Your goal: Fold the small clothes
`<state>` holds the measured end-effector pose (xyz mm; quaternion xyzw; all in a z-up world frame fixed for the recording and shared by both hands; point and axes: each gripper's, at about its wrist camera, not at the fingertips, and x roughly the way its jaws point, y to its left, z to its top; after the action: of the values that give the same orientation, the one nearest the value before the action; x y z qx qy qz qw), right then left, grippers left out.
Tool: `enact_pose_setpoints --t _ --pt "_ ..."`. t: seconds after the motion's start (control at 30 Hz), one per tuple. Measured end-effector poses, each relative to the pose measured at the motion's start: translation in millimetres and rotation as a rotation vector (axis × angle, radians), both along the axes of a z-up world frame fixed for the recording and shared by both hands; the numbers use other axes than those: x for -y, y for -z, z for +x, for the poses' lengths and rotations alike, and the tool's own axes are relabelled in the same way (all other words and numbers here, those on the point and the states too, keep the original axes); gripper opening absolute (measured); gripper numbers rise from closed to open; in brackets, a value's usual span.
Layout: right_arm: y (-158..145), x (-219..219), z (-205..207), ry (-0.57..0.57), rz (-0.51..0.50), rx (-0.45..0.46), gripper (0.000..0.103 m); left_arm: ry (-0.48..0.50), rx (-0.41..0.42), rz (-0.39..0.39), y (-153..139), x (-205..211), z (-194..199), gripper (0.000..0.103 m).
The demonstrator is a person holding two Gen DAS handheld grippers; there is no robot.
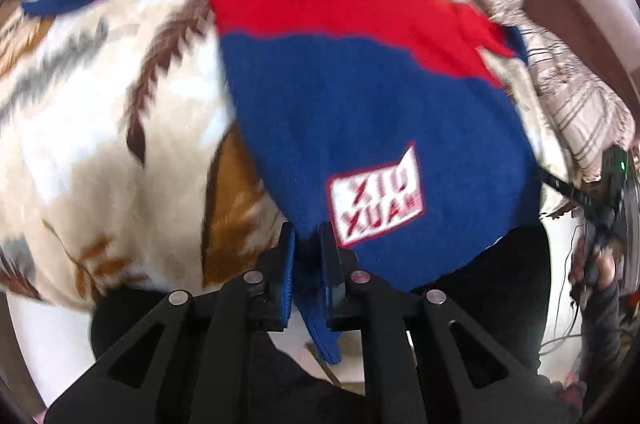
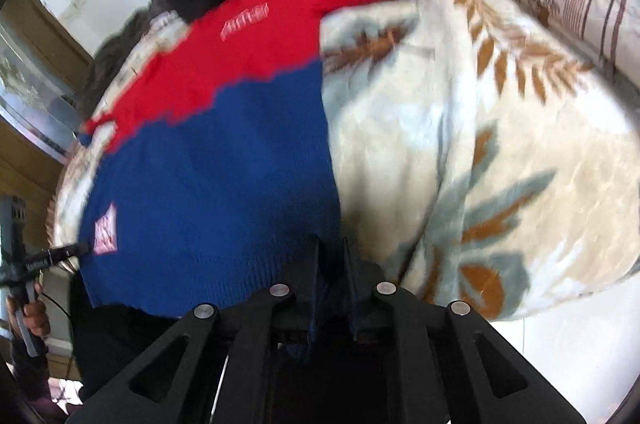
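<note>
The left gripper [image 1: 307, 236] is clamped on the blue hem of the sweater [image 1: 360, 95]; a ribbed fold hangs between its 2 jaws. The right gripper [image 2: 333, 256] is pinched narrow on the opposite hem corner. The sweater lies flat, front up, on the leaf-print blanket [image 1: 100, 127], sleeves spread. Risk: the grips are shallow, so uneven lifting could pull the knit free or skew the fold.
</note>
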<state>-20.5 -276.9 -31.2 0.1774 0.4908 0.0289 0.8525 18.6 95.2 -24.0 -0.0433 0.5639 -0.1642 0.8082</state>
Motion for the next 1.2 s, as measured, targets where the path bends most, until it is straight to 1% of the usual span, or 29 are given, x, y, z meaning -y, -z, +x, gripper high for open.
enact_pose_setpoints --t 0.03,0.07,0.1,0.13,0.2,0.23,0.27,0.3,0.33,0.37,0.4,0.43,0.47,0.5,0.53,0.57,0.6,0.63,0.67,0.73,0.8,0.83,0.87,0.9,1.0,1.07,1.13,1.17,1.2 --pt "-9 3 4 0.000 0.012 0.040 0.025 0.006 0.023 0.002 -6 2 5 0.013" --pt "-17 5 12 0.002 0.016 0.070 0.043 0.008 0.055 0.004 -13 6 16 0.016" --pt "-23 6 25 0.007 0.022 0.097 0.053 0.004 0.073 0.007 -15 10 25 0.024" --pt "-25 7 37 0.015 0.021 0.109 0.052 -0.005 0.088 0.013 -16 14 37 0.031" --pt "-23 5 70 0.019 0.028 0.115 0.052 -0.034 0.106 0.013 -15 22 67 0.034" --pt "-17 4 92 0.027 0.029 0.099 0.052 -0.049 0.107 0.014 -12 24 80 0.034" --pt "-12 0 104 0.037 0.013 0.083 0.051 -0.070 0.102 0.019 -7 27 93 0.034" --pt "-3 -3 119 0.049 -0.009 0.054 0.029 -0.094 0.085 0.024 -2 28 102 0.034" --pt "6 -7 130 0.040 -0.015 0.025 0.004 -0.108 0.067 0.016 2 30 110 0.034" --pt "10 -12 133 0.009 -0.020 0.022 0.006 -0.116 0.063 0.001 5 30 115 0.034" --pt "3 -16 133 0.001 -0.062 0.062 0.006 -0.130 0.072 0.005 9 29 119 0.034" --pt "-3 -15 132 0.005 -0.083 0.104 0.006 -0.139 0.077 0.021 15 33 122 0.035" --pt "-4 -10 130 0.020 -0.088 0.119 0.006 -0.140 0.072 0.040 22 34 125 0.035" --pt "1 -6 134 0.034 -0.089 0.110 0.006 -0.142 0.068 0.060 31 36 128 0.035" --pt "13 -1 137 0.042 -0.089 0.065 0.006 -0.143 0.090 0.071 32 40 128 0.036" --pt "21 4 138 0.034 -0.065 0.046 0.005 -0.136 0.114 0.085 29 43 127 0.038" --pt "18 9 135 0.032 -0.038 0.060 0.008 -0.114 0.117 0.090 27 47 126 0.044" --pt "11 16 134 0.030 0.005 0.067 0.012 -0.096 0.115 0.081 25 49 125 0.045" --pt "3 23 135 0.043 0.035 0.085 0.012 -0.086 0.115 0.069 23 49 126 0.045" --pt "-23 62 131 0.152 0.041 0.182 0.022 -0.069 0.110 0.051 20 51 131 0.045" --pt "-40 96 134 0.278 -0.044 0.220 0.053 -0.063 0.103 0.033 19 55 140 0.045" --pt "-47 116 138 0.340 -0.094 0.228 0.057 -0.063 0.095 0.016 19 57 145 0.045" --pt "-51 136 144 0.387 -0.114 0.233 0.063 -0.064 0.090 -0.006 19 58 150 0.045" --pt "-51 148 150 0.411 -0.104 0.229 0.065 -0.066 0.086 -0.022 19 61 153 0.045" --pt "-32 193 169 0.536 0.044 0.168 0.066 -0.076 0.064 -0.091 20 65 165 0.045" --pt "-6 222 166 0.640 0.246 0.186 0.066 -0.080 0.042 -0.138 23 68 172 0.045" --pt "19 237 168 0.708 0.410 0.196 0.067 -0.078 0.021 -0.164 25 72 179 0.045" --pt "32 241 175 0.721 0.495 0.184 0.064 -0.077 0.015 -0.166 26 74 183 0.045" --pt "37 244 180 0.741 0.533 0.193 0.047 -0.074 0.016 -0.167 25 76 186 0.045"
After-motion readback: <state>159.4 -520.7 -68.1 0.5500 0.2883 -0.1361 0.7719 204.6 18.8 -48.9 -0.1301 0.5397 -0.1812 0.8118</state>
